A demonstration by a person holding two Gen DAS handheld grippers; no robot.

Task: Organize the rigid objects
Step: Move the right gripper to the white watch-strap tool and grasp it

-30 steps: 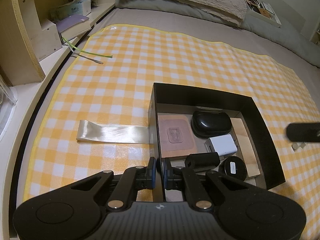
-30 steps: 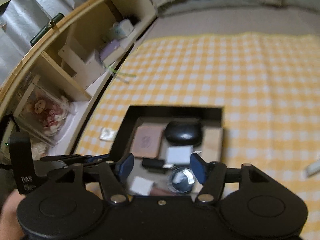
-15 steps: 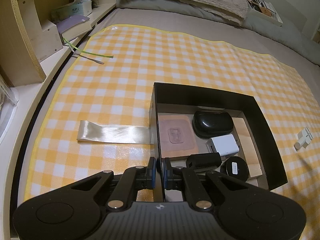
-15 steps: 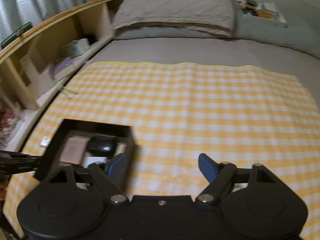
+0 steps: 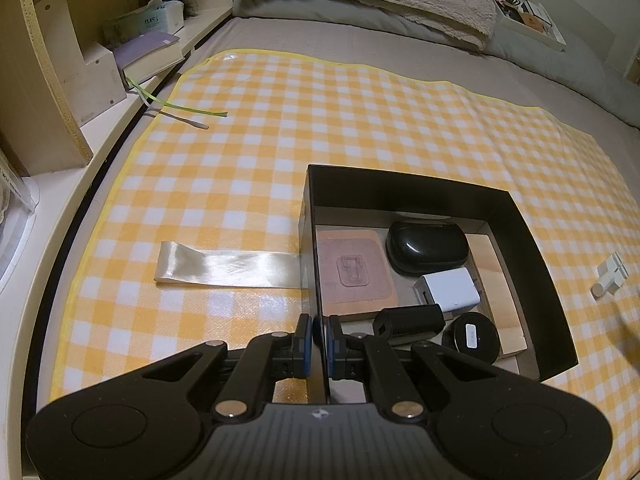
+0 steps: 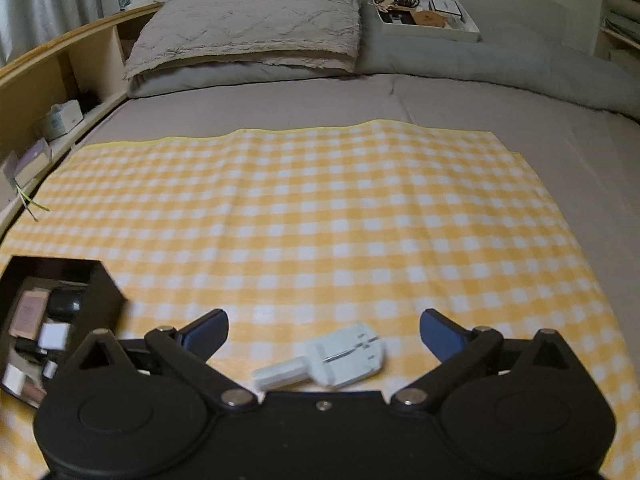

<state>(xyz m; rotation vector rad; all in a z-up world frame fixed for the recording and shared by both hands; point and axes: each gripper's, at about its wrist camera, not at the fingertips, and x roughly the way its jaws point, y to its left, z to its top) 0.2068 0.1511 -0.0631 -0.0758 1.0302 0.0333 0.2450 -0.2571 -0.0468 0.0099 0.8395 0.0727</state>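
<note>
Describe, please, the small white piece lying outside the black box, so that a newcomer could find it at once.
On the yellow checked cloth over the bed, look to the right of the black box, clear of its wall. The white plastic tool lies there alone: a flat slotted block with a stubby handle, the only loose object on the cloth.

Black box is blurred and cut by the left edge; contents unreadable. White tool is partly hidden behind the gripper body.

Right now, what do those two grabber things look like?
Both are black plastic. Each has two round bumps at the back, bent link arms with shiny silver pins, and fingers tipped with blue pads. The left gripper has a ribbed middle with a tiny round logo. The right gripper has one small silver screw there.
</note>
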